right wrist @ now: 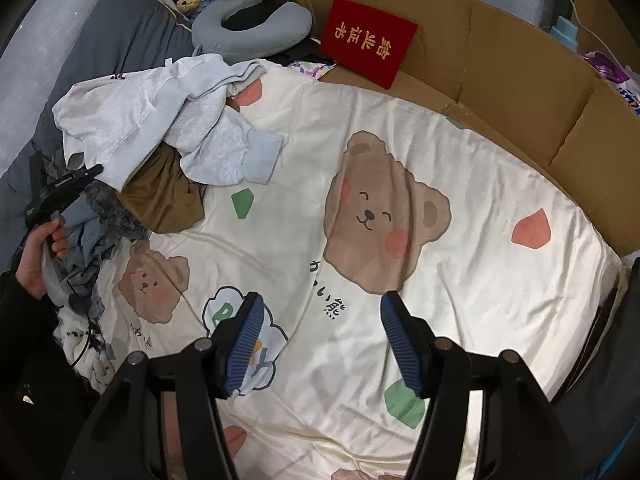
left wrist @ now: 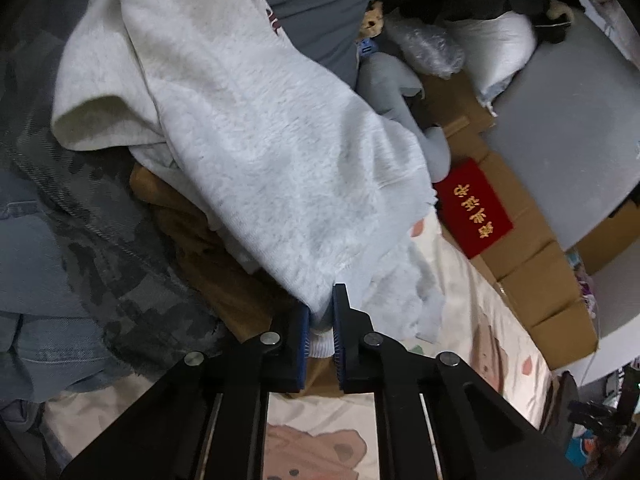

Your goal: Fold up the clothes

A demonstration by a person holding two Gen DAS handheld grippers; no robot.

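Left gripper — jaws clenched on the pale grey fleece sweatshirt's ribbed hem, lifting it off the clothes heap; right gripper — jaws released above the bear-print bedsheet beside that heap, ready to receive.

The left gripper, a black two-finger tool with blue ribbed pads, is standing nearly closed, its pads pinching the ribbed edge of a pale grey fleece sweatshirt. In the right wrist view, the person's left hand is wrapping around that gripper's black handle, a dark sleeve covering the wrist. The right gripper, of the same black and blue build, is hovering with its fingers spread wide apart, gripping nothing.
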